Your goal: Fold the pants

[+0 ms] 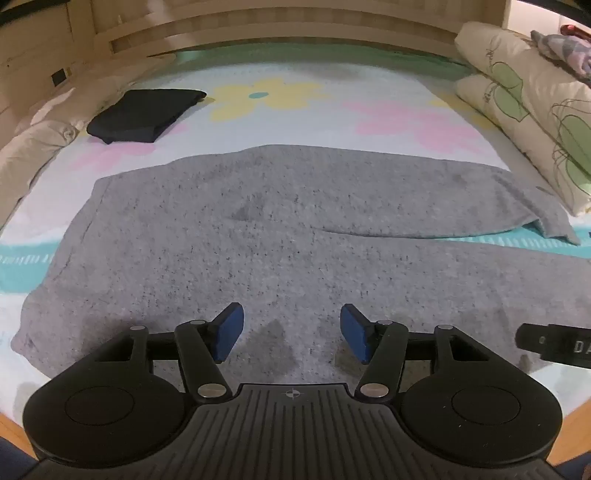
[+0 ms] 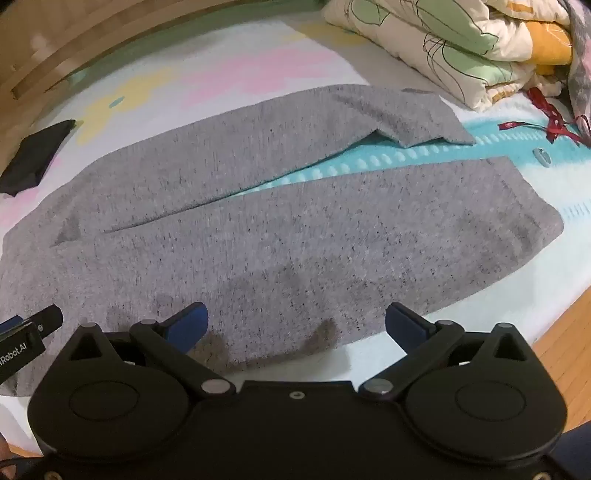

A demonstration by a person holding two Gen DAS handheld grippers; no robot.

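Grey speckled pants (image 1: 258, 229) lie flat on the bed, waist to the left and both legs running to the right, with a gap between the legs. They also show in the right wrist view (image 2: 295, 229). My left gripper (image 1: 291, 328) is open and empty, just above the near edge of the pants close to the waist. My right gripper (image 2: 295, 325) is open and empty over the near edge of the near leg. The far leg's cuff (image 2: 417, 125) is turned over on itself.
A folded black garment (image 1: 144, 114) lies at the far left of the flowered sheet (image 1: 266, 96). Stacked quilts (image 2: 461, 44) sit at the far right. A red ribbon (image 2: 550, 118) and a small metal ring (image 2: 541, 155) lie beyond the cuffs. Wooden headboard (image 1: 280, 33) behind.
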